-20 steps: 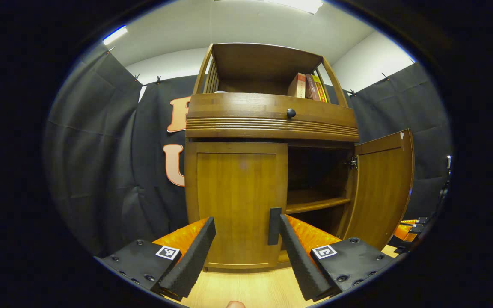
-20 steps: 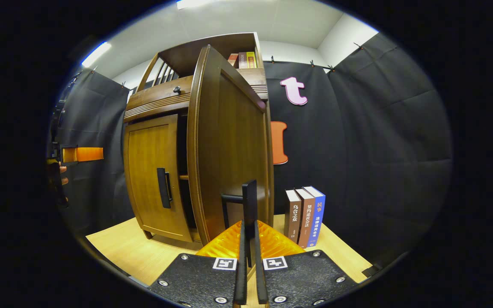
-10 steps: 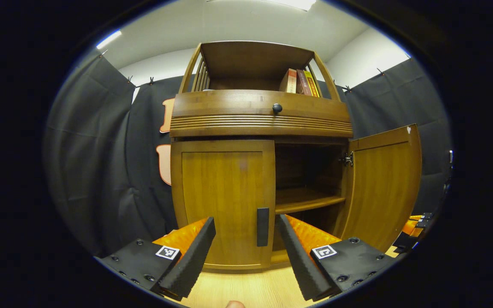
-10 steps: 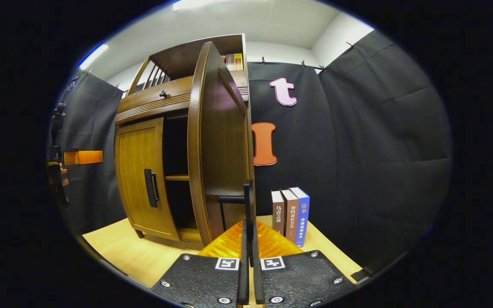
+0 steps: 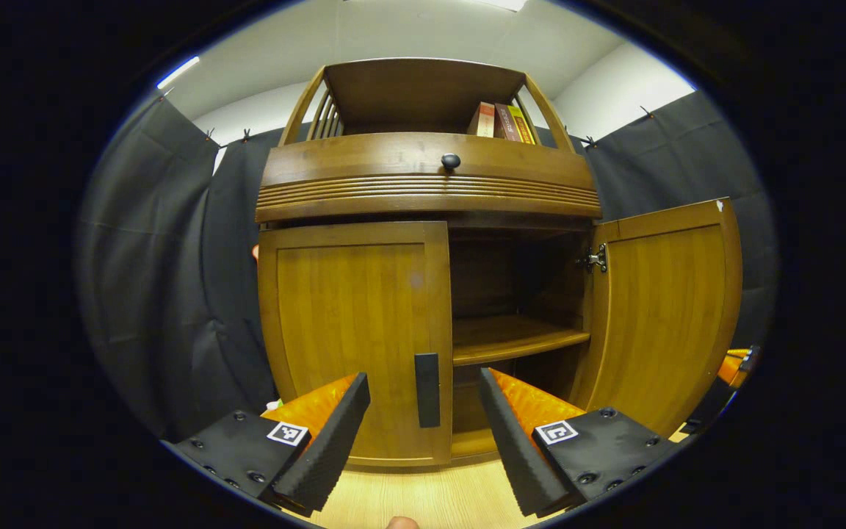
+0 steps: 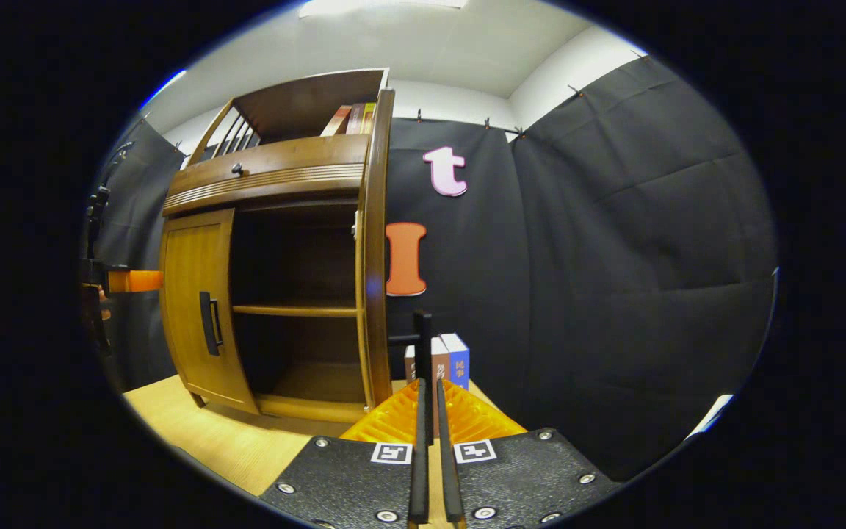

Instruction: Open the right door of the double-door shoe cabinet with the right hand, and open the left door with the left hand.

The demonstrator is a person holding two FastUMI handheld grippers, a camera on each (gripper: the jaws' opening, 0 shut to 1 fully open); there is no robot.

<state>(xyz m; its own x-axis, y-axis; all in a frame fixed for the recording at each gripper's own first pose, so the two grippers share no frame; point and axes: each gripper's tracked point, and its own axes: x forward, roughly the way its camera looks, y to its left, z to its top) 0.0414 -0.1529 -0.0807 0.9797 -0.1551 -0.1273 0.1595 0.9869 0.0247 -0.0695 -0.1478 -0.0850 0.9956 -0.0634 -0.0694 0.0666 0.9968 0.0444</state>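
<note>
Right gripper (image 6: 429,411): fingers clamped on the right door's bar handle (image 6: 421,339); right door (image 6: 374,242) has swung wider. Left gripper (image 5: 423,430): fingers spread, empty, now straddling the closed left door's flat black handle (image 5: 427,389). Cabinet (image 5: 423,184): glossy curved wood.

Each handheld gripper carries two flat black textured plates studded with round dark screws, and each plate bears a small white square tag printed with a black pattern. Ahead of the plates rise ribbed orange wedge-shaped housings. The left gripper (image 5: 423,441) has thick fingers (image 5: 324,448) faced with ridged foam-like pads; the right gripper (image 6: 429,448) has thin, flat, blade-like fingers (image 6: 418,455).
</note>
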